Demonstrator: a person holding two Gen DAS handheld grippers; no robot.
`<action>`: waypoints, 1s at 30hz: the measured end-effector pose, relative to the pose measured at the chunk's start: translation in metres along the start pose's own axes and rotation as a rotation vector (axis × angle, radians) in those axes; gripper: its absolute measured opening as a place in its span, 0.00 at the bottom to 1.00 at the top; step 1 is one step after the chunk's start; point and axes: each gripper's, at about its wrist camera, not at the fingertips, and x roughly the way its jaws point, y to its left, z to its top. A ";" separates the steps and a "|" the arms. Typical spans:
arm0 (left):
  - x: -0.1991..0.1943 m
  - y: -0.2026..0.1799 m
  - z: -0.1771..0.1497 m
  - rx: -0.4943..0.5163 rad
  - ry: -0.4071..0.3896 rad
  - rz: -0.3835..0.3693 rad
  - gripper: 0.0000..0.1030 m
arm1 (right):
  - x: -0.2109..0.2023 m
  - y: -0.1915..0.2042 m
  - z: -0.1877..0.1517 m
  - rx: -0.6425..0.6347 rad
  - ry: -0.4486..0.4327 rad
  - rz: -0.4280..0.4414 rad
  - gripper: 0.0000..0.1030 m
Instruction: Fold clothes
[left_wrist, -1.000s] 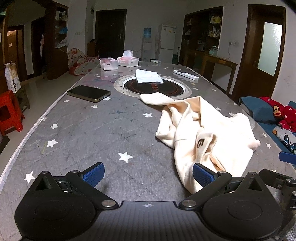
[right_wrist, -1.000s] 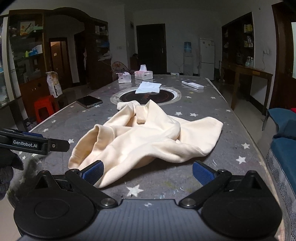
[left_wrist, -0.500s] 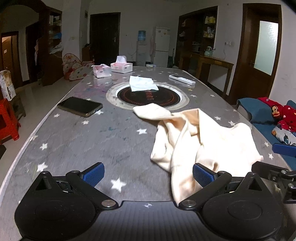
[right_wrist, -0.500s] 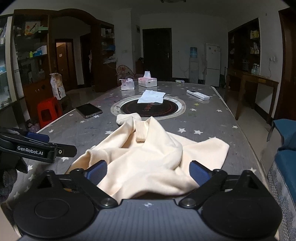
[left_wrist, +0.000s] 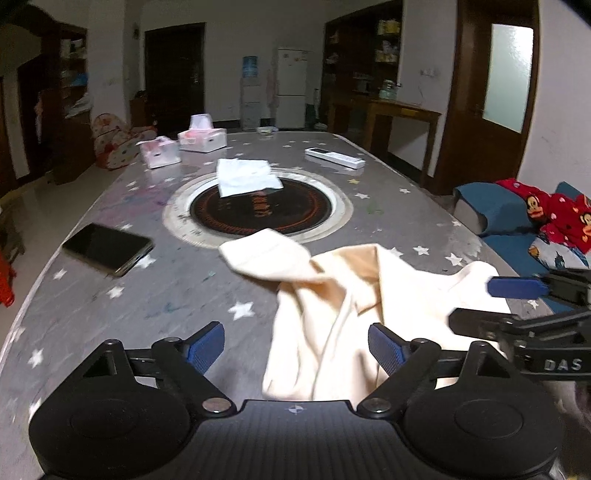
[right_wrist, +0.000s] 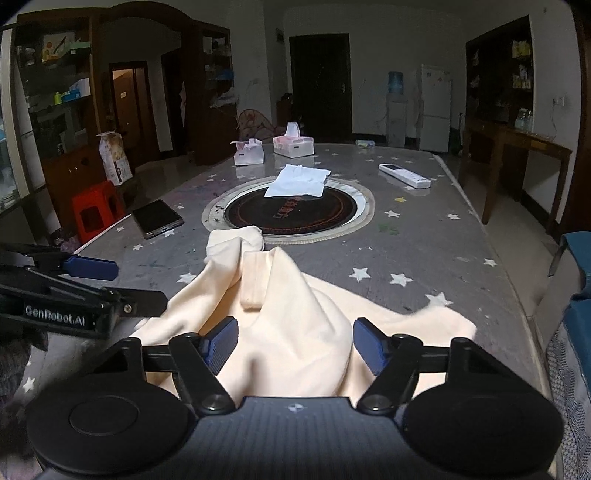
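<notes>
A cream sweatshirt (left_wrist: 343, 295) lies crumpled on the grey star-patterned table (left_wrist: 155, 295), one sleeve cuff pointing toward the round inset. It fills the near middle of the right wrist view (right_wrist: 295, 325). My left gripper (left_wrist: 297, 347) is open, hovering over the garment's near left edge, holding nothing. My right gripper (right_wrist: 293, 345) is open just above the garment's near hem, cloth showing between its fingers but not clamped. The right gripper also shows at the right of the left wrist view (left_wrist: 517, 306); the left one shows at the left of the right wrist view (right_wrist: 85, 288).
A dark phone (left_wrist: 107, 249) lies at the table's left. A black round inset (left_wrist: 258, 210) holds a white tissue (left_wrist: 245, 177). Two tissue boxes (left_wrist: 201, 138) and a white remote (left_wrist: 334, 158) sit farther back. A blue sofa with red cushions (left_wrist: 535, 221) is right.
Both grippers moved in closer to the sweatshirt's near edge and toward each other. The garment now lies between the right gripper's fingers. Both stayed open.
</notes>
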 end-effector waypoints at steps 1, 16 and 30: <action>0.006 -0.002 0.002 0.012 0.004 -0.007 0.81 | 0.005 -0.002 0.003 -0.004 0.004 0.005 0.64; 0.057 -0.002 0.007 0.050 0.092 -0.077 0.29 | 0.071 -0.006 0.019 -0.042 0.099 0.058 0.28; 0.005 0.033 -0.006 -0.052 0.009 -0.014 0.12 | -0.008 -0.016 0.007 -0.026 -0.050 -0.029 0.05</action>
